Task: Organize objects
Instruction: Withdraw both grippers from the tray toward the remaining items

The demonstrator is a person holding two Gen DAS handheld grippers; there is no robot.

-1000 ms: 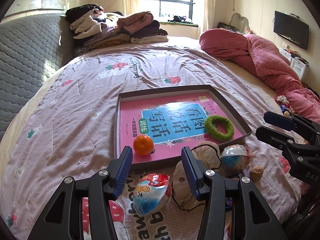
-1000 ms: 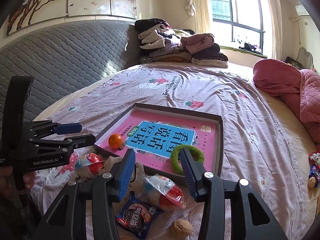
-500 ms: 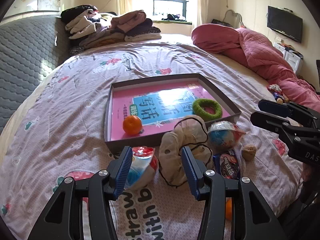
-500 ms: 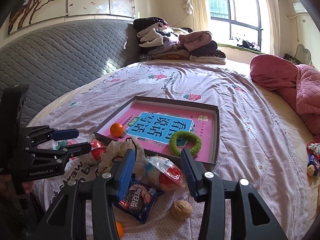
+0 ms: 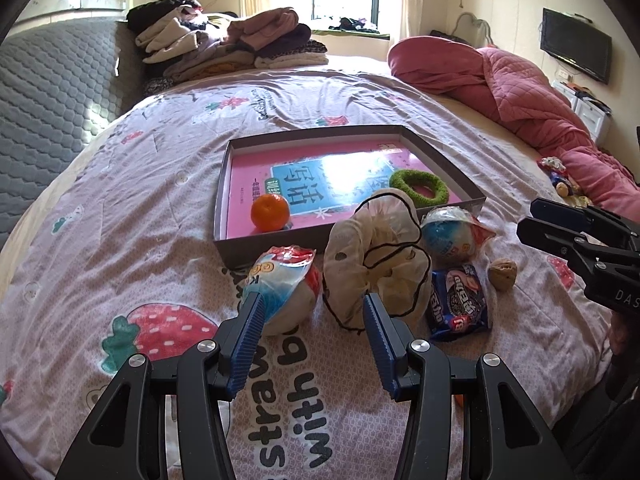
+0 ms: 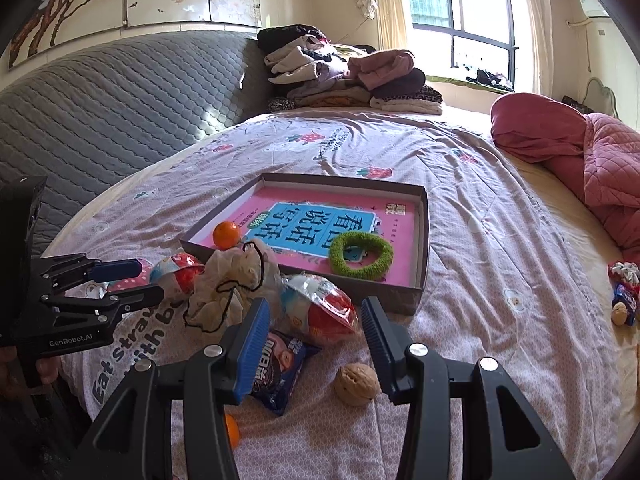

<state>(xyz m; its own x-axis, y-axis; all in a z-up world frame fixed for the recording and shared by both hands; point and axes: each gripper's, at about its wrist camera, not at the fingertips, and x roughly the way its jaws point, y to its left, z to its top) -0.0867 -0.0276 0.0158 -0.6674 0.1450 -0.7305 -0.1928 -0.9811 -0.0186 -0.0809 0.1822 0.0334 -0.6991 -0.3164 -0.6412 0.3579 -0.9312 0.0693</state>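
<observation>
A: What is being shown on the bed [image 5: 120,208]?

B: A shallow grey box [image 5: 224,184] is being seen lying on the strawberry-print sheet. A pink book [image 5: 248,184] is lying flat inside it, with an orange [image 5: 270,212] resting on the book's near left corner and a green fuzzy ring [image 5: 418,187] on its right side.

A: And outside the box?

B: A loose group is being seen just in front of the box's near wall: a red-and-blue snack pack [image 5: 282,288] on the left, a crumpled cloth pouch [image 5: 376,256] with a black cord in the middle, and a second snack pack [image 5: 450,234] to the right. A blue biscuit packet [image 5: 458,300] is lying touching the pouch, with a walnut [image 5: 502,274] near it on the sheet.

A: How is the left hand-held gripper [image 5: 312,320] being held?

B: Its jaws are being held partly apart with nothing gripped; in its own view, the left snack pack and the pouch are being framed just beyond the fingertips.

A: And the right hand-held gripper [image 6: 312,322]?

B: It is likewise being held partly apart and empty, angled down over the second snack pack, with the biscuit packet and the walnut lying below it.

A: Anything farther off?

B: Folded clothes [image 5: 224,48] are being seen stacked at the far end, and a pink quilt [image 5: 520,92] is bunched at the right.
</observation>
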